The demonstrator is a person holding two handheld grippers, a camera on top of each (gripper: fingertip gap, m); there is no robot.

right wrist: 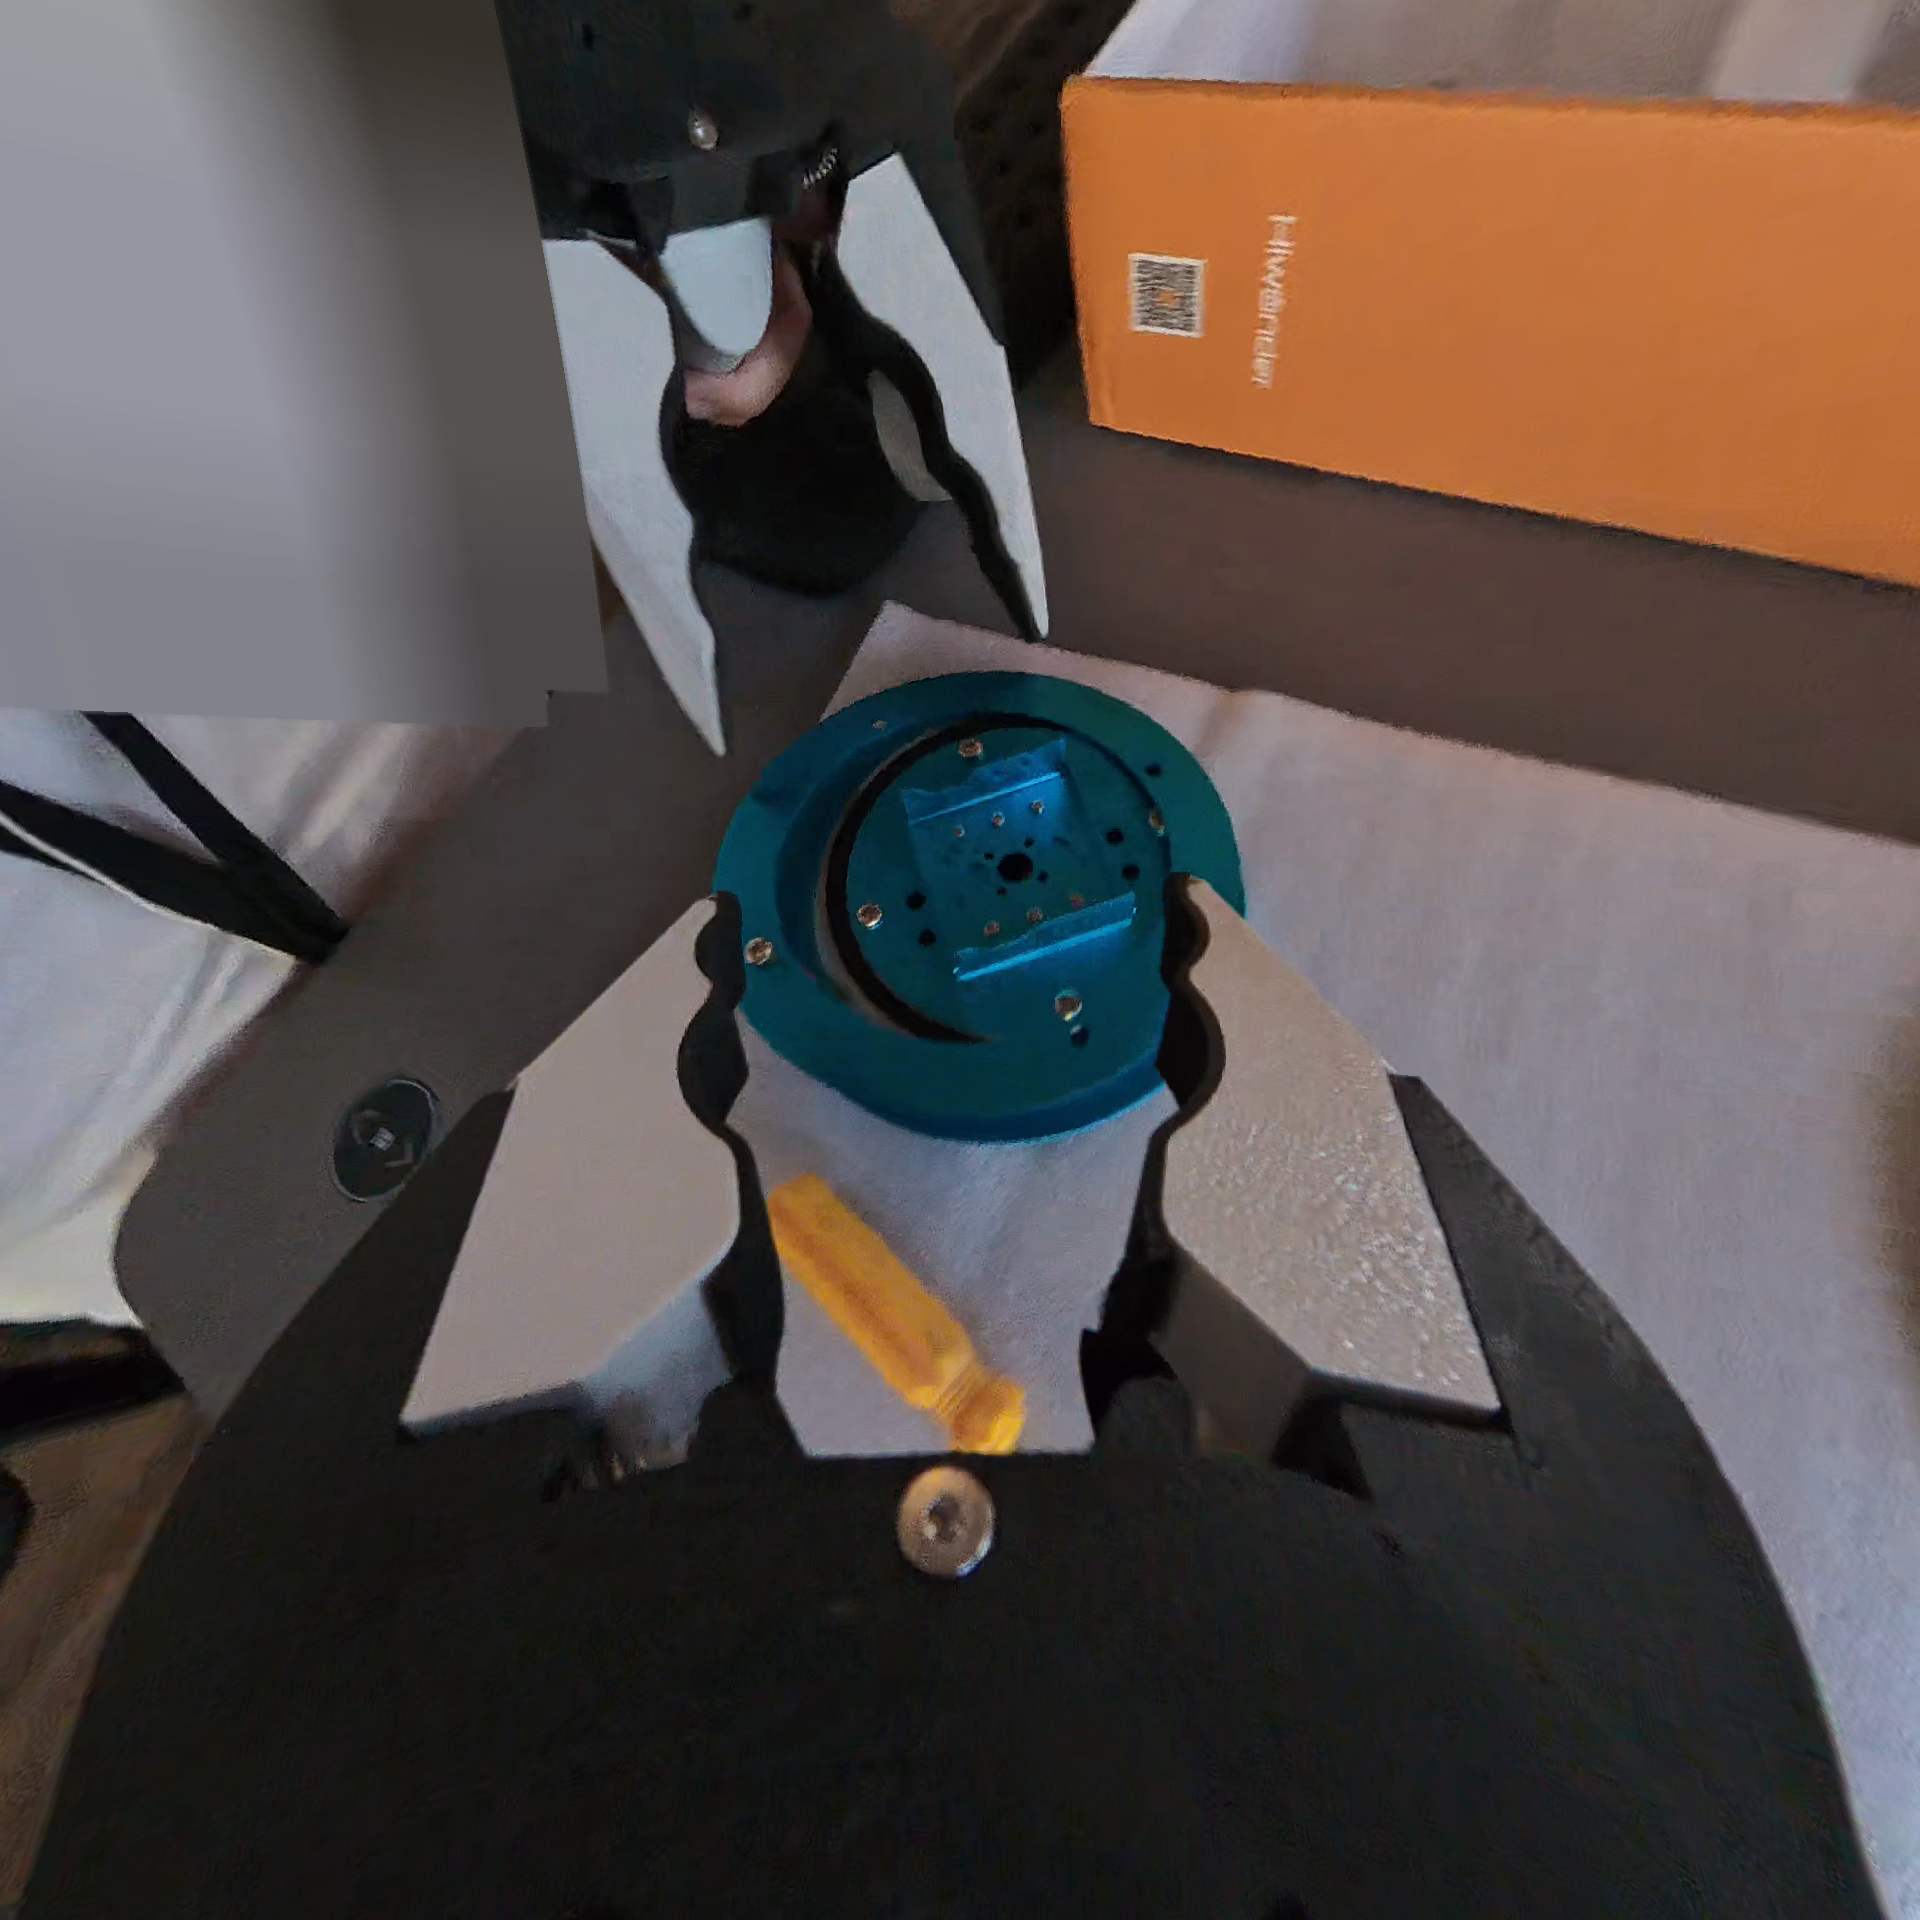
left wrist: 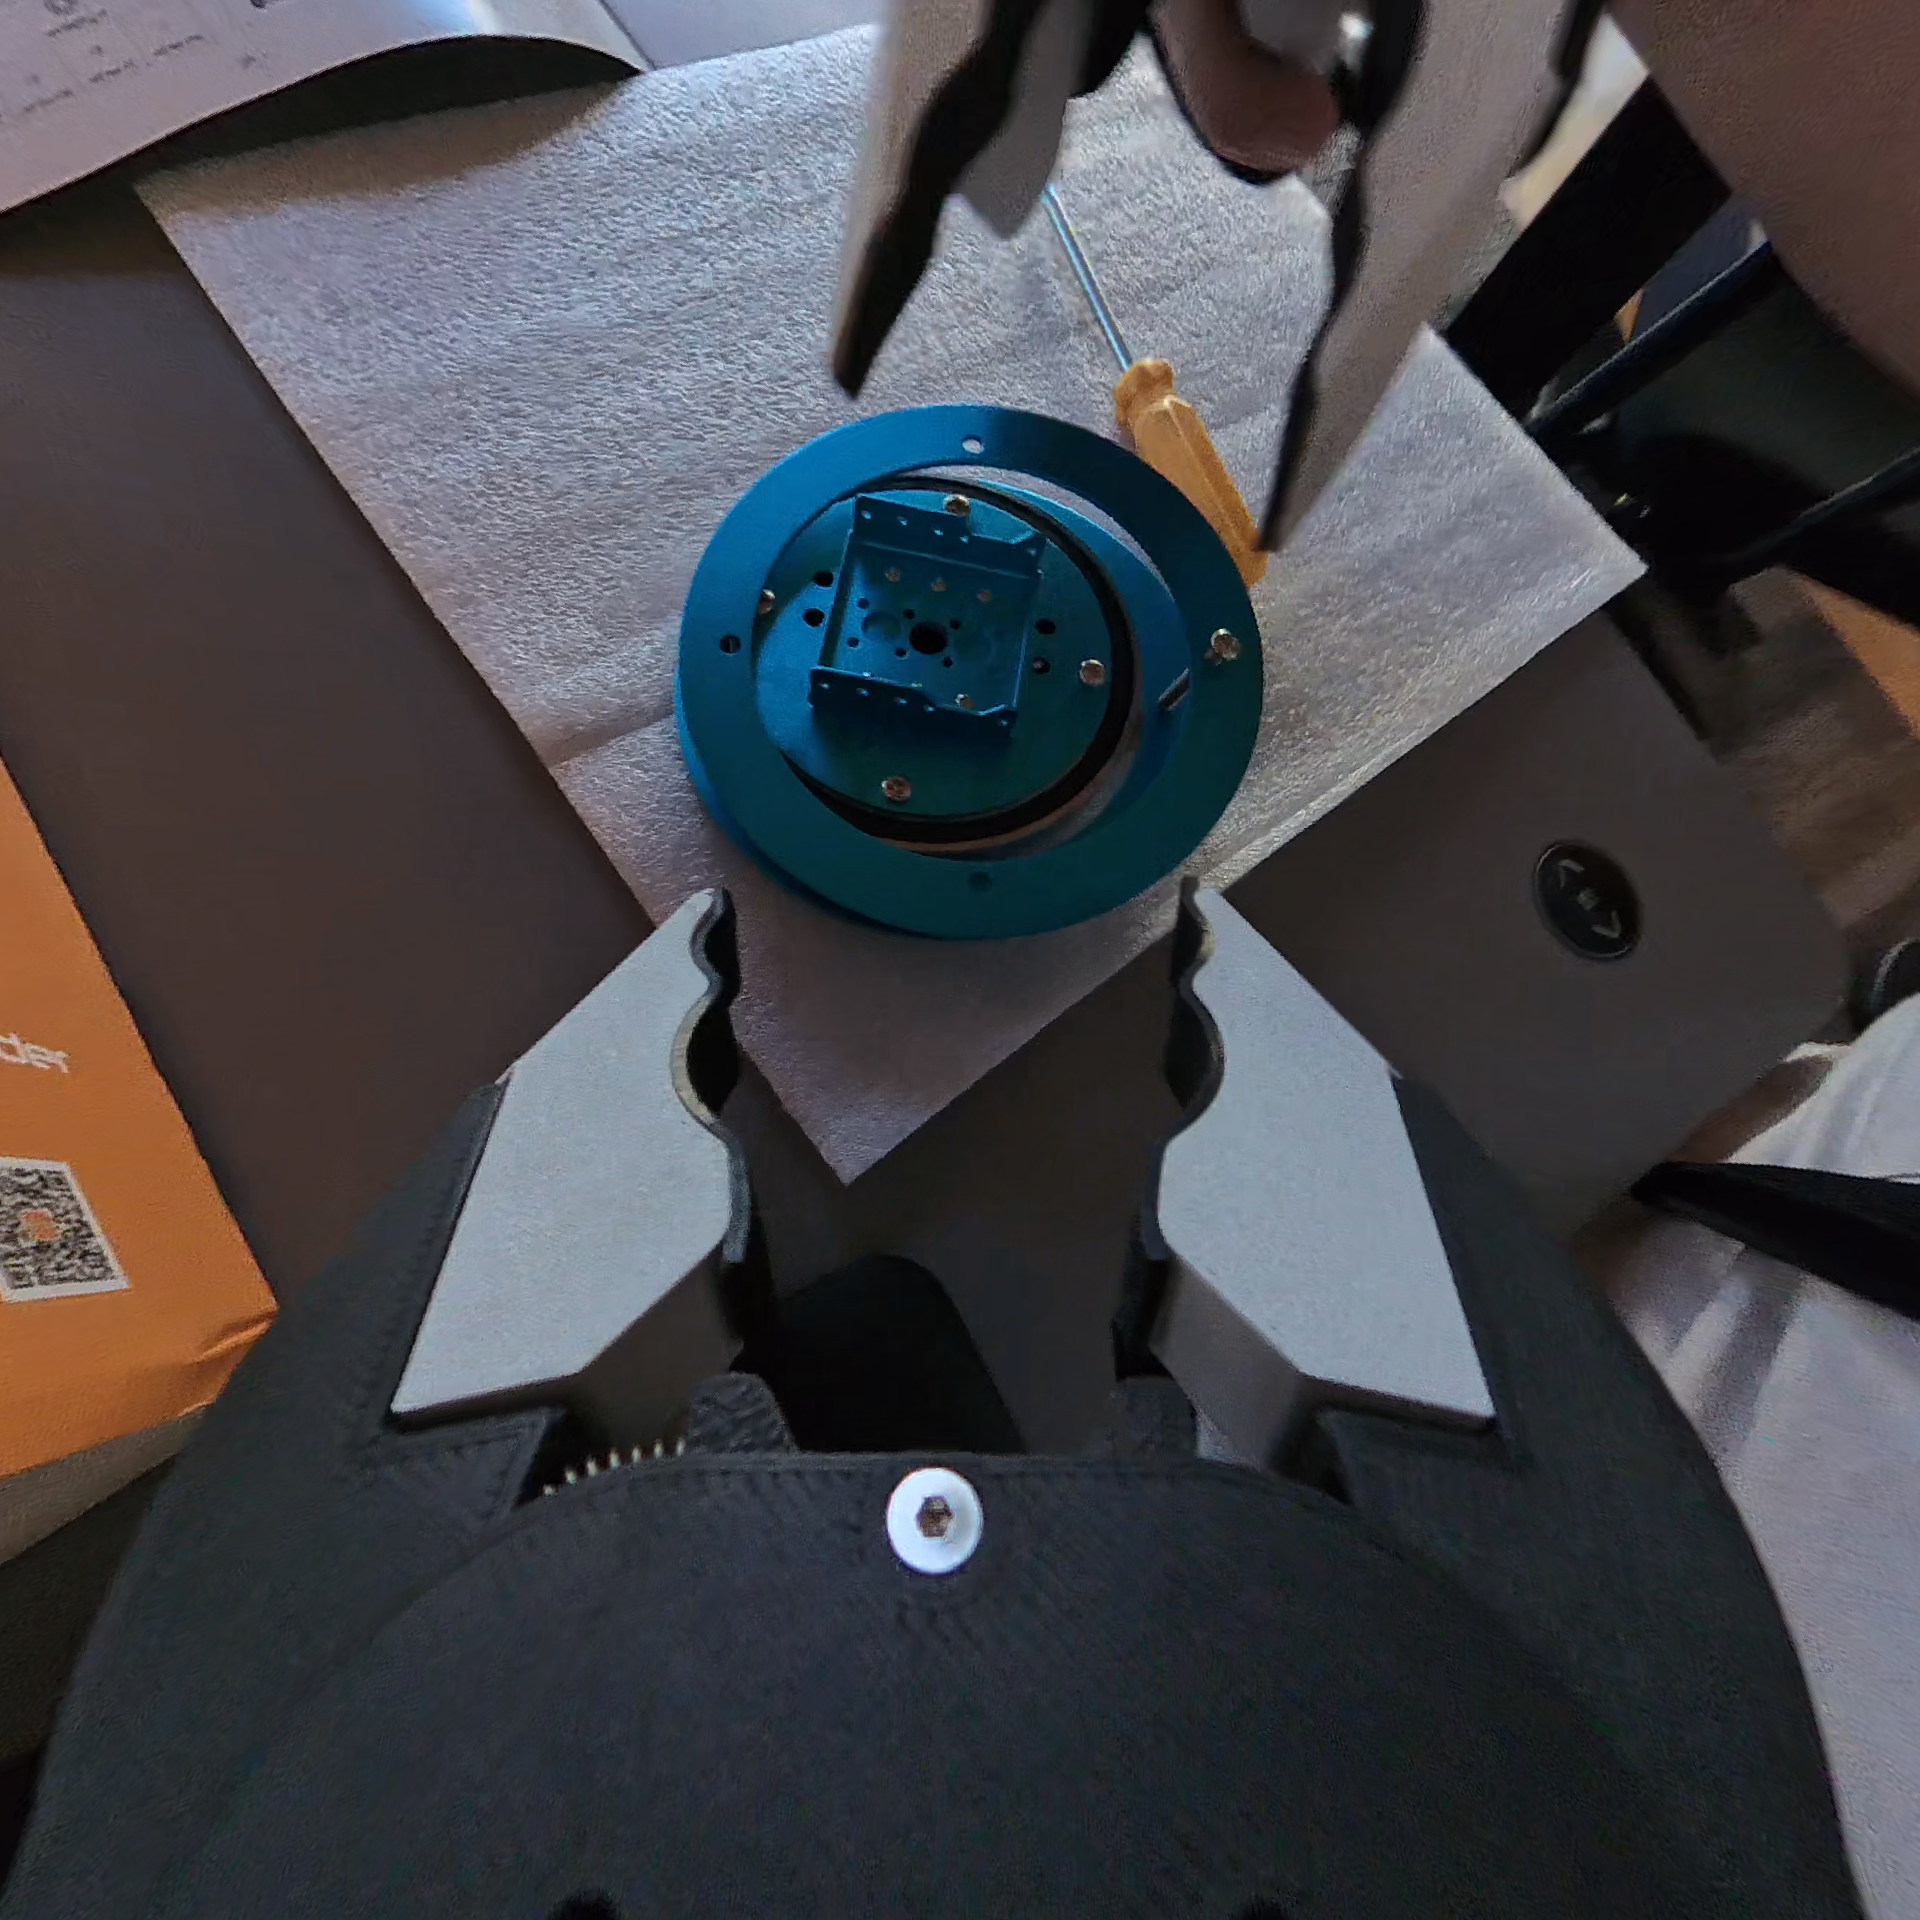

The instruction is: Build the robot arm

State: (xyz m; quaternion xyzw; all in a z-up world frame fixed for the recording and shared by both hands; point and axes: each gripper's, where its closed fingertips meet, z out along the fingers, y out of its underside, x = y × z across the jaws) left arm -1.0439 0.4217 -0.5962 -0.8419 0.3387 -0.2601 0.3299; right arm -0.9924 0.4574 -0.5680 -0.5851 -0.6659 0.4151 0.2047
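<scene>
The right gripper [right wrist: 951, 914] hides part of what lies under it: in its own view the yellow-handled screwdriver [right wrist: 894, 1314] shows only between the fingers, its far end lost behind the gripper body. In the left wrist view the screwdriver [left wrist: 1184, 457] has its thin metal shaft running up under the right gripper [left wrist: 1060, 457], and the tip cannot be made out. A large blurred patch covers the upper left of the right wrist view. The printed paper sheet [left wrist: 208, 83] at the far left is cut off by the frame, as is the orange cardboard box [right wrist: 1507, 312].

The blue round metal assembly [left wrist: 966, 675] lies flat on the white foam sheet [left wrist: 520, 364], near the sheet's near corner. It is an outer ring with small holes, a black ring inside it, and an inner disc sitting off-centre, carrying a small square blue bracket and several brass-coloured screws.

The left gripper [left wrist: 951, 914] hangs just short of the assembly's near edge, jaws spread wide and empty. The right gripper hangs over the far side, jaws likewise apart and holding nothing; in its own view its fingertips flank the assembly [right wrist: 977, 904], whether touching it I cannot tell.

The foam sheet lies cornerwise on a dark grey table [left wrist: 312, 727], with bare foam on the left of the assembly. A round black inset [left wrist: 1587, 901] sits in the table to the right, close to the table's edge.
</scene>
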